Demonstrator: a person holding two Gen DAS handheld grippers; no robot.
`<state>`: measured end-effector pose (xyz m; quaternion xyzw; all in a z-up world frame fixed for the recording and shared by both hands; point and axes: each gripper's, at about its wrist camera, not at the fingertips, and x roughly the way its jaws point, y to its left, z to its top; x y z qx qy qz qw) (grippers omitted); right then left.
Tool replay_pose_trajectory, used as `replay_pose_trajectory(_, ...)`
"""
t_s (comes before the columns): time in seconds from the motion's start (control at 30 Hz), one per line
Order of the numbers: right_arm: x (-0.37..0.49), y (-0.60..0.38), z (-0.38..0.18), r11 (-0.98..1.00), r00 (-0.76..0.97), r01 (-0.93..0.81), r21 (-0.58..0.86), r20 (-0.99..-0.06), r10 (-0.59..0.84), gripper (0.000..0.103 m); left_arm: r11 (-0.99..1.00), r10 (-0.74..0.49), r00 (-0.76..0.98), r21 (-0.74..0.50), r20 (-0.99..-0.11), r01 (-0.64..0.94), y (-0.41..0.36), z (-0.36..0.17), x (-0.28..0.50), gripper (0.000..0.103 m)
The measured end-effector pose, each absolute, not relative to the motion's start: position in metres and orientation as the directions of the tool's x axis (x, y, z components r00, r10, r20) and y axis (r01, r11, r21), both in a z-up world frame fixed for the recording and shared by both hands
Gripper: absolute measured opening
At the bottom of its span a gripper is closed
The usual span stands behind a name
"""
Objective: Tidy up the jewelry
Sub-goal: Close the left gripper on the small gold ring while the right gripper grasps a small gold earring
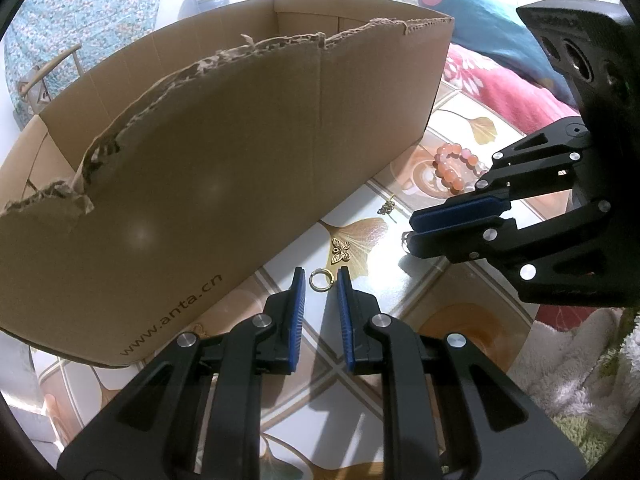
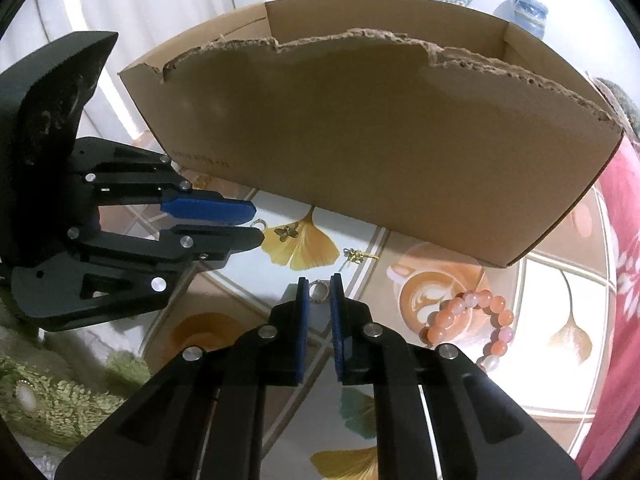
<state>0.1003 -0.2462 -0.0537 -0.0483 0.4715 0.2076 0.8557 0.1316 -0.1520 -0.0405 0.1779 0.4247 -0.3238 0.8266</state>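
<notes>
The left gripper (image 1: 321, 276) stands with its jaws spread on either side of a small gold ring (image 1: 320, 281) lying flat on the patterned tabletop (image 1: 460, 288), placed to close on it; contact is not evident. The right gripper (image 2: 319, 286) likewise brackets a second ring (image 2: 319, 292) with narrow clearance, pads not visibly touching. A butterfly charm (image 1: 341, 251) and bead bracelet (image 2: 472, 316) lie loose nearby. The cardboard box (image 1: 240, 152) just behind is the probable destination.
</notes>
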Motion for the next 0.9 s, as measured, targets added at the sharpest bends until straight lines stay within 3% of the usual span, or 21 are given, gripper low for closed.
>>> replay_pose_trajectory(0.9,0.108,-0.27,-0.047,0.911,0.479,-0.388,0.138,-0.815,0.327,0.011,0.719,-0.374,0.417,0.025,-0.828,0.695,-0.155,-0.04,0.134,0.01)
